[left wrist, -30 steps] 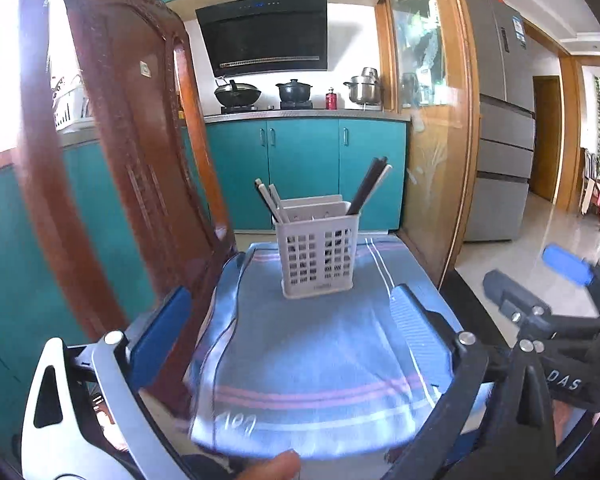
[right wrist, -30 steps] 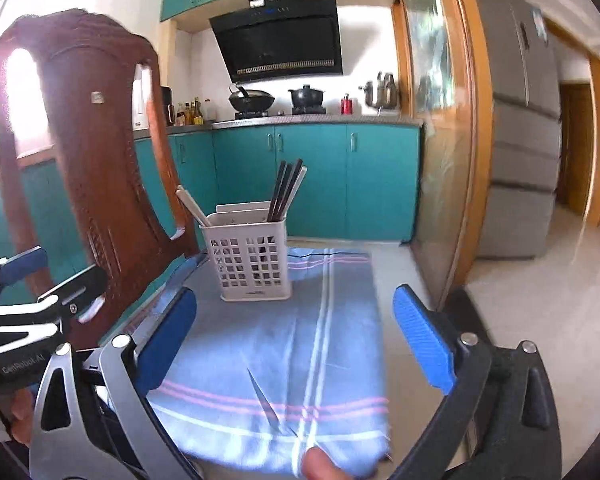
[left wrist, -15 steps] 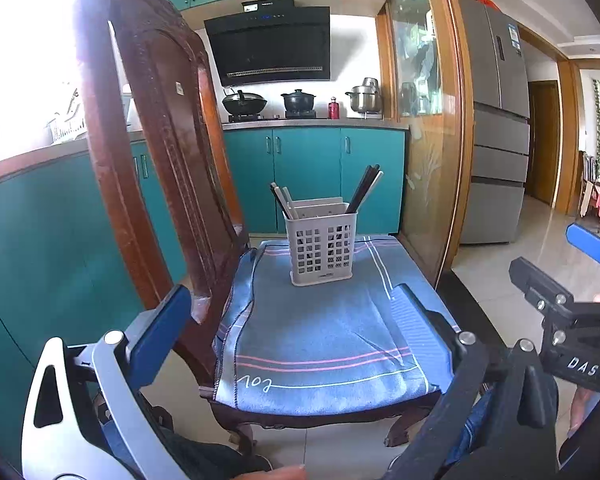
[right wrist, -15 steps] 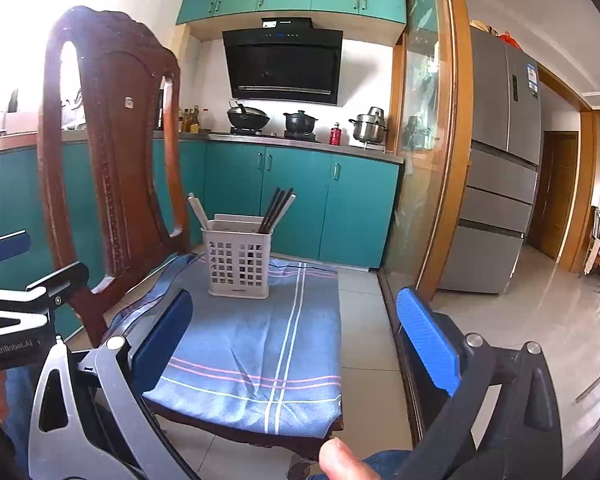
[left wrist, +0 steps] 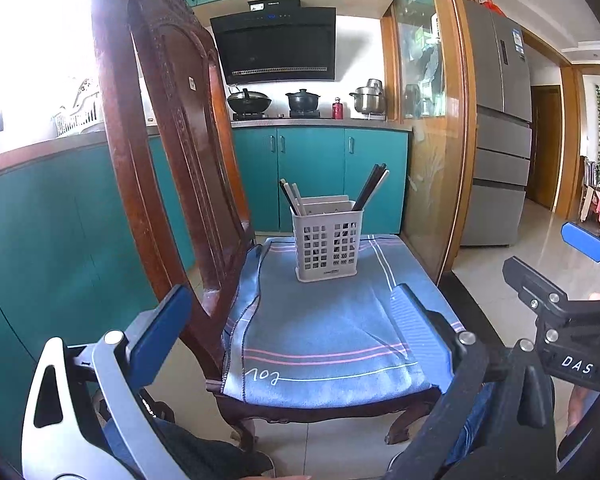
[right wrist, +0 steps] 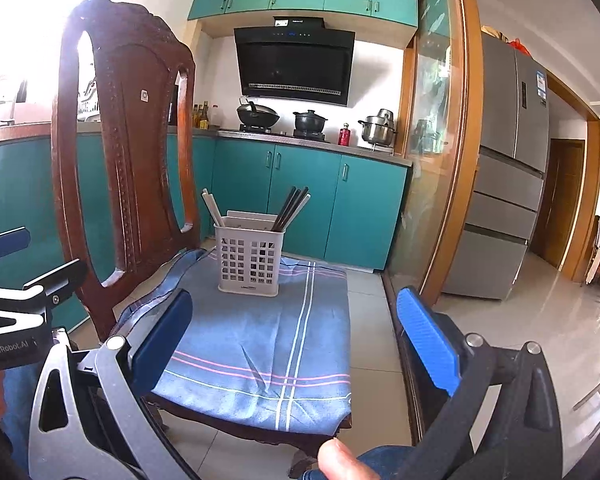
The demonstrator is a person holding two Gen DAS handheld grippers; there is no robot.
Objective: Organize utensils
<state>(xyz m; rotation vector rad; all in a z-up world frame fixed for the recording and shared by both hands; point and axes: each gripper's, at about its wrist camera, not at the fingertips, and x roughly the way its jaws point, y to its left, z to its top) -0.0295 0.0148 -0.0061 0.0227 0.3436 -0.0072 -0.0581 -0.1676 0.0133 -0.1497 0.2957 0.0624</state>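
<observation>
1. A dark wooden chair [left wrist: 168, 168] with a tall carved back stands on the tiled kitchen floor [right wrist: 540, 336], with its seat facing both cameras.
2. Teal cabinets [left wrist: 312, 176] run along the far wall under a counter [right wrist: 308, 142] that carries a wok, a black pot, a red bottle and a steel pot. A black range hood [left wrist: 278, 46] hangs above them.
3. A grey refrigerator [right wrist: 508, 184] stands to the right, past a glass partition in a wooden frame.
4. A blue striped cloth [left wrist: 324, 328] covers the chair seat and hangs over its front edge.
5. The left gripper [left wrist: 288, 332] is held in front of the seat edge, well short of the basket. Its fingers [left wrist: 160, 332] are spread wide with nothing between them.
6. The right gripper [right wrist: 296, 340] is held level with it on the right side, also away from the basket. Its fingers [right wrist: 428, 340] are spread wide and empty too. Each gripper shows at the edge of the other's view.
7. A white slotted utensil basket [left wrist: 327, 246] stands upright near the back of the seat, on the cloth.
8. Dark chopsticks [left wrist: 374, 186] lean to the right out of the basket's right side.
9. Pale chopsticks [right wrist: 212, 207] lean to the left out of its left side, apart from the dark ones.
10. A fingertip [right wrist: 336, 460] of the person shows at the bottom of the right wrist view.
</observation>
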